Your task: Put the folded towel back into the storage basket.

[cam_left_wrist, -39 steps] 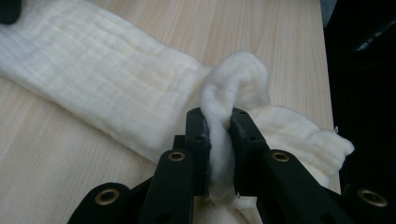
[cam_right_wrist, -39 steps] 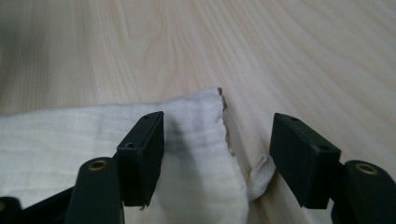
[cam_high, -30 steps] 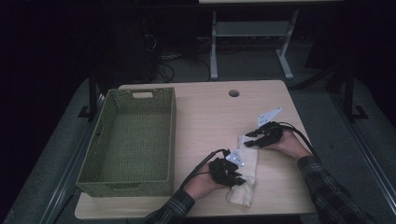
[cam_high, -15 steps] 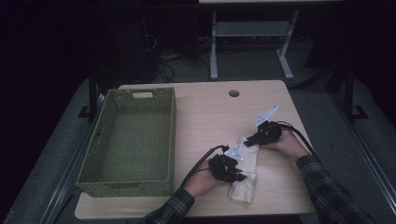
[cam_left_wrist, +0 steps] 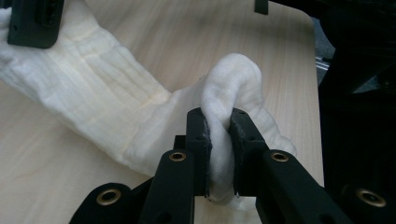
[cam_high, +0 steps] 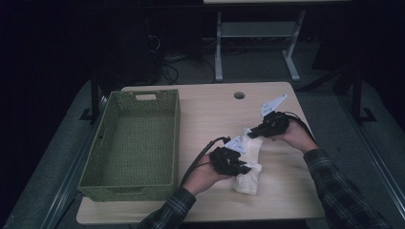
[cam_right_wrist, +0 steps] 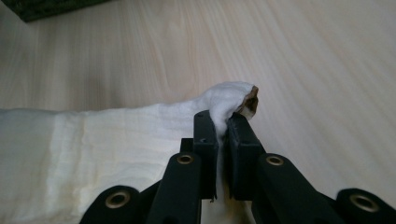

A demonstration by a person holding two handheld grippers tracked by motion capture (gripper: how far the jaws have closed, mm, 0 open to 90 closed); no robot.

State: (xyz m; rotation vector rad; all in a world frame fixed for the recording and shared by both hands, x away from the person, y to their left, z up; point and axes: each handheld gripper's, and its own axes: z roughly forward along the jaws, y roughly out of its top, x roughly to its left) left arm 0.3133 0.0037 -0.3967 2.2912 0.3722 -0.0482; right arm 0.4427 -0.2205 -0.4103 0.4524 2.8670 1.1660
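Note:
A white cloth (cam_high: 249,164) stretches between my two grippers over the table's front right part. My left gripper (cam_high: 241,168) is shut on a bunched fold of the cloth (cam_left_wrist: 93,107), which sits squeezed between its pads (cam_left_wrist: 204,140). My right gripper (cam_high: 254,132) is shut on a far corner of the cloth (cam_right_wrist: 93,140); its jaws have just been closing, and the corner pokes up between them. The cloth's near end rests on the table. In the left gripper view, a jaw of the right gripper (cam_left_wrist: 32,21) grips the cloth's other end.
A green woven basket (cam_high: 175,138), with nothing in it, stands on the left half of the wooden table (cam_high: 215,109); its corner (cam_right_wrist: 46,7) appears in the right gripper view. A round cable hole (cam_high: 239,95) lies at the table's far edge. Table legs and cables stand behind.
Both hands have risen slightly, lifting the cloth's upper part off the table. The right gripper has closed onto the cloth's corner.

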